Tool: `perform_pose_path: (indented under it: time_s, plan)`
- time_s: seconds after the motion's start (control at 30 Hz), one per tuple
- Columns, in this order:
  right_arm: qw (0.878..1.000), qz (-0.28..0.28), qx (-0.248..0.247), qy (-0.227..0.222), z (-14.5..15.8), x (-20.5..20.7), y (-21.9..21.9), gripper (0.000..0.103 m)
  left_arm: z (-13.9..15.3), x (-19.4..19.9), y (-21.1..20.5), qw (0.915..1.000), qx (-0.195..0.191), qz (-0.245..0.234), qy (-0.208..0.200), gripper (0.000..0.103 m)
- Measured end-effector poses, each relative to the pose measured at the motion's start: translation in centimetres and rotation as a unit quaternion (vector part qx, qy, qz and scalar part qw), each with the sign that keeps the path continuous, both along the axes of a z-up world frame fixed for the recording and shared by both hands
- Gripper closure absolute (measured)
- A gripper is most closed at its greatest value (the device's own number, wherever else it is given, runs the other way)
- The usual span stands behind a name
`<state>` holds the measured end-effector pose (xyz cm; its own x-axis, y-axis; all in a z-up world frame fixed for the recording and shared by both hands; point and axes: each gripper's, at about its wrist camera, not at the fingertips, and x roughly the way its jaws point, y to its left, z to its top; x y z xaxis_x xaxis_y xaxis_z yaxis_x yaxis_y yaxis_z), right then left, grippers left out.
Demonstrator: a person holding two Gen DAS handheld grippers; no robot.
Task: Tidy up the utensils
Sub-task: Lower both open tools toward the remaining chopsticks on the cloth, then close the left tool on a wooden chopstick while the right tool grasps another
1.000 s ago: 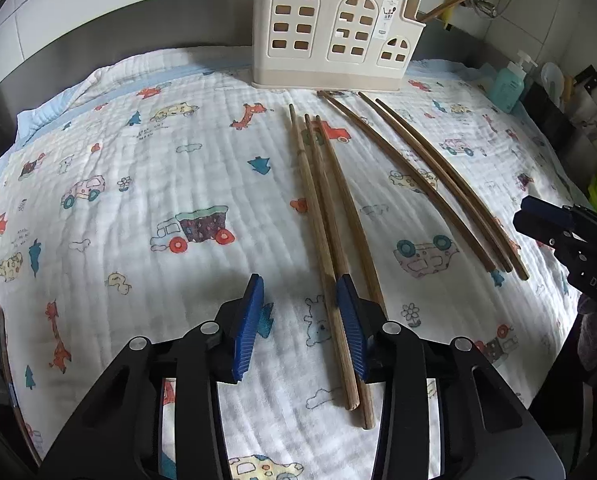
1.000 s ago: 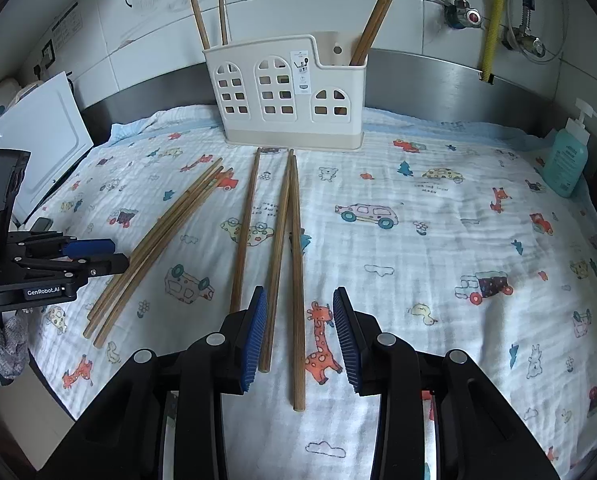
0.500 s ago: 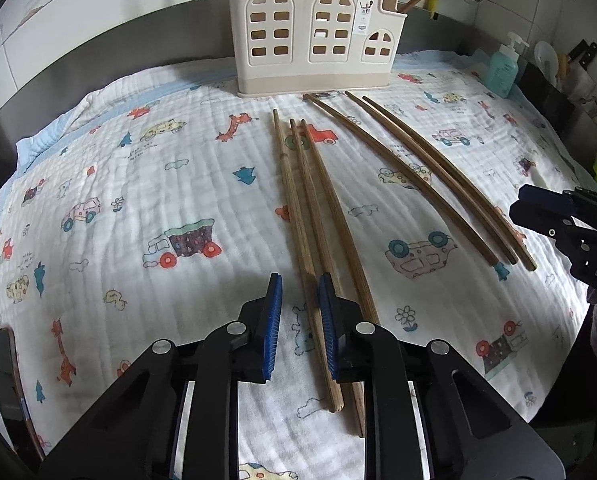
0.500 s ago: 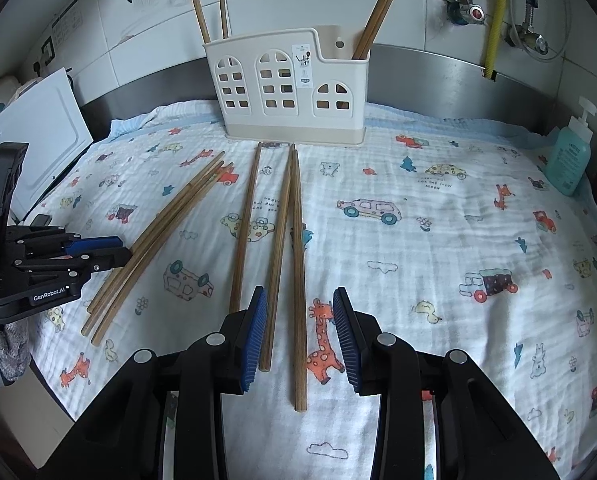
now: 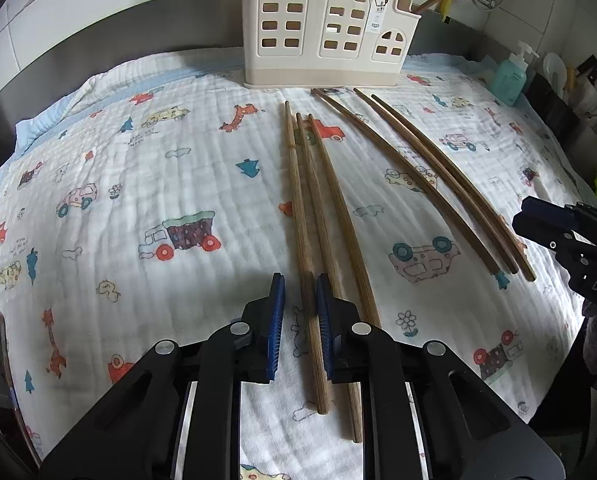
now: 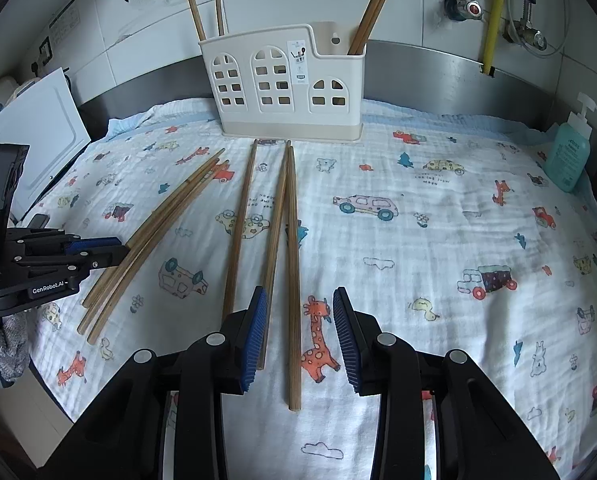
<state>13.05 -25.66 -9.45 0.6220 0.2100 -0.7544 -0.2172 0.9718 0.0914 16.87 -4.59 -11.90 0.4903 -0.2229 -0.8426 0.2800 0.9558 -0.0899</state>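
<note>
My left gripper [image 5: 300, 312] is narrowed around the leftmost chopstick [image 5: 298, 200] without visibly clamping it, my right gripper [image 6: 298, 320] is apart, and I risk dragging neighbouring sticks lying lengthwise on the surface's cloth [image 5: 138, 184], tips toward the holder [image 5: 326, 28]

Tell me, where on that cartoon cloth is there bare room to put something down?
Free: the wide stretch of cloth between the chopsticks and the soap bottle, and the cloth left of the chopsticks. Crowded: the middle strip in front of the holder.
</note>
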Motion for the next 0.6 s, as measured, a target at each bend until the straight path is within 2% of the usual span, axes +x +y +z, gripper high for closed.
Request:
perform_pose_path:
  time_s: [0.07,0.37,0.6]
  plan:
    - [1.000,0.001,-0.001,0.000,-0.01,-0.01,0.01,0.069,0.10,0.03,0.01,1.0000,-0.001,-0.003,0.000,0.091]
    - [1.000,0.005,-0.002,0.007,-0.29,0.21,0.39,0.070,0.00,0.44,-0.04,0.9998,-0.005,-0.014,0.014,0.091]
    - [1.000,0.004,-0.003,0.016,-0.78,0.51,0.45,0.076,-0.04,0.44,0.00,0.9996,-0.004,-0.021,0.018,0.091]
